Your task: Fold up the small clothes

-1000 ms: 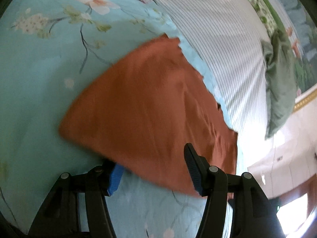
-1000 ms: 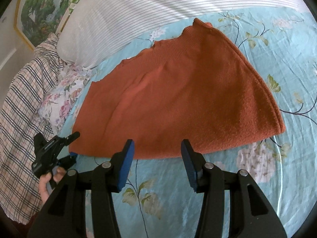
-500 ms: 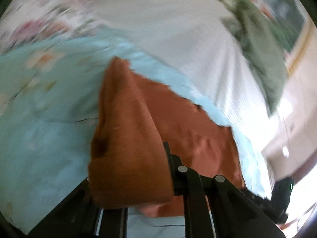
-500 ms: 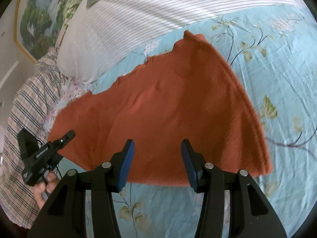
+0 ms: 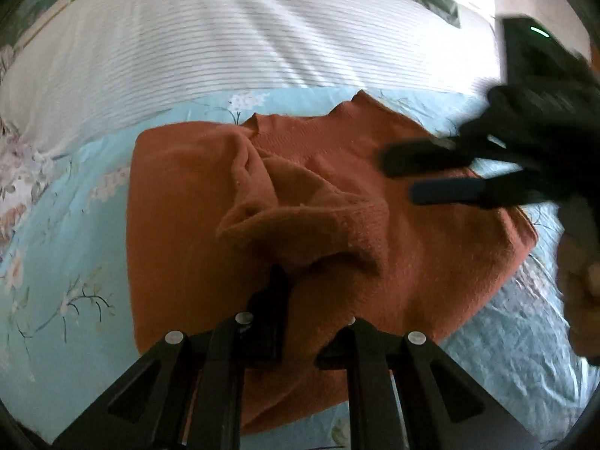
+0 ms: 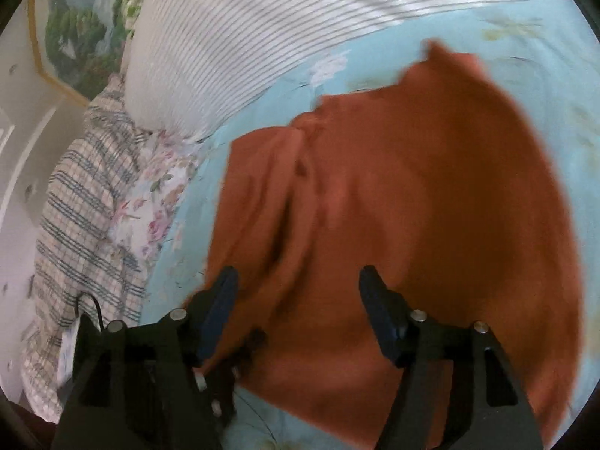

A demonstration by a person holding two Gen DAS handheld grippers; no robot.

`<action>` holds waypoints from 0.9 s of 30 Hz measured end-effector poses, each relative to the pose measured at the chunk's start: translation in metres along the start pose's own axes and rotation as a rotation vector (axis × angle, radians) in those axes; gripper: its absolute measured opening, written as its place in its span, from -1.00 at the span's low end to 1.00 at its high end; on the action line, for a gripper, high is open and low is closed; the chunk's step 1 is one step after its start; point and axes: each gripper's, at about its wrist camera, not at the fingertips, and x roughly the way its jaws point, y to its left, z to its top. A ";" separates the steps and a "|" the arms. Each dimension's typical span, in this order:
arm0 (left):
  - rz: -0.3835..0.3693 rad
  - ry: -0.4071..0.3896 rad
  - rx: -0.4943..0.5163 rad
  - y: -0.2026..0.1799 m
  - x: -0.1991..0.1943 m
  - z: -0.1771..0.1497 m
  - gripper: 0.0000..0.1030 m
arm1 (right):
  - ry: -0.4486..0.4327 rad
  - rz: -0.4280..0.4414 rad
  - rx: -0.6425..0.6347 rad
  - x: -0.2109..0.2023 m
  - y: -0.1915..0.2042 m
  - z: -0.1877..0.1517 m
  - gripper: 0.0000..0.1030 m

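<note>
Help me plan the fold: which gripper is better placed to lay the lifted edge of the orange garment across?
Left. The left gripper is shut on a bunched edge of the orange garment, lifted over its flat part. The right gripper hangs open above the cloth, holding nothing.

Daylight all over, soft and pretty bright. The striped white pillow is nearly blown out at the top right of the left wrist view, with glare near the wall. The right claw there is a dark smear of motion blur. The right wrist view is blurry overall, and the rust-orange garment has mushy edges. Heavy fisheye bending, black vignette in the corners. Shadows are faint.
</note>
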 end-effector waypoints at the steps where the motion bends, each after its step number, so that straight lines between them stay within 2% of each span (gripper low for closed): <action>1: -0.008 -0.002 -0.007 0.002 -0.001 0.001 -0.79 | 0.023 0.029 -0.001 0.012 0.003 0.008 0.37; 3: -0.026 -0.008 -0.021 0.007 -0.005 0.002 -0.79 | 0.083 0.058 -0.009 0.037 0.008 0.023 0.49; 8: 0.007 -0.035 0.057 -0.003 -0.013 0.001 -0.80 | 0.170 0.046 -0.044 0.084 0.024 0.048 0.47; 9: 0.014 -0.038 0.072 -0.006 -0.013 0.002 -0.80 | 0.173 0.039 -0.065 0.087 0.028 0.050 0.33; 10: 0.024 -0.039 0.097 -0.009 -0.014 0.002 -0.81 | 0.177 0.015 -0.092 0.090 0.033 0.053 -0.35; 11: 0.031 -0.042 0.109 -0.012 -0.014 0.003 -0.82 | 0.180 -0.008 -0.101 0.090 0.035 0.054 -0.65; 15: 0.019 -0.065 0.123 -0.017 -0.026 0.011 -0.84 | 0.099 -0.008 -0.163 0.051 0.042 0.061 -0.69; 20: -0.100 -0.121 0.104 -0.036 -0.043 0.037 -0.84 | -0.028 -0.066 -0.187 -0.023 0.024 0.066 -0.70; 23: -0.213 -0.114 0.076 -0.059 -0.036 0.052 -0.83 | -0.043 -0.126 -0.142 -0.040 -0.007 0.063 -0.70; 27: -0.285 -0.084 0.084 -0.087 -0.014 0.053 -0.83 | -0.025 -0.181 -0.077 -0.045 -0.049 0.054 -0.70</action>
